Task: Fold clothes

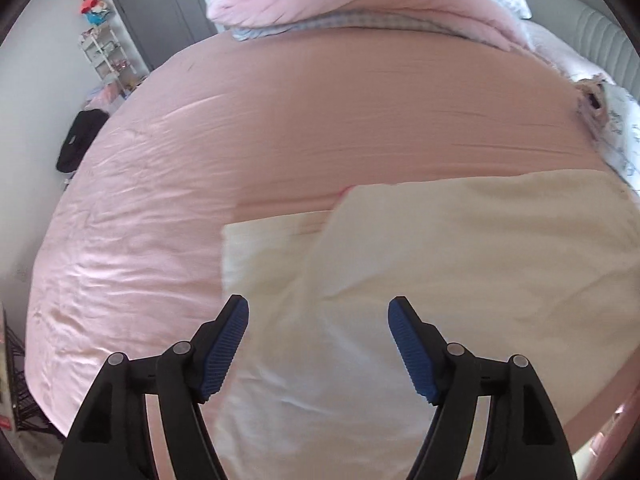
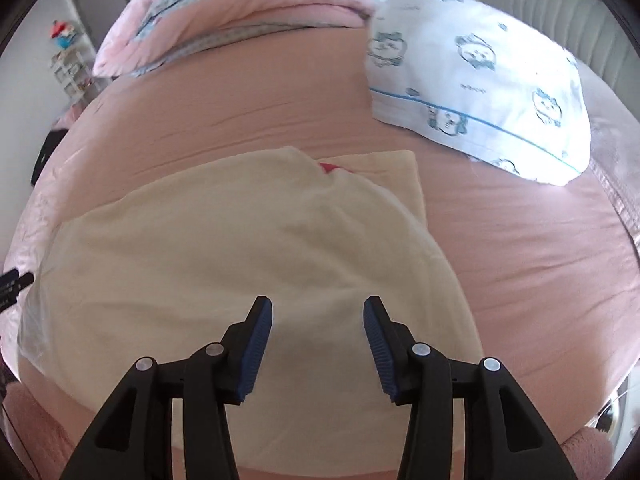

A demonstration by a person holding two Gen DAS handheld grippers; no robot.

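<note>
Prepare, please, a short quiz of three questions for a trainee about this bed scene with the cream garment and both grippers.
1. True or false: the left gripper is clamped on the cream-coloured soft cloth garment.
2. Multiple choice: the white pillow with blue cartoon print lies where, in the right wrist view? A) under the garment B) beyond the garment, to the right, on the pink bed sheet C) on the floor
3. Fill in: the jaws of the right gripper are ____.

Key: 1. False, its jaws are apart and hold nothing. 2. B. 3. Open, above the garment.
</note>
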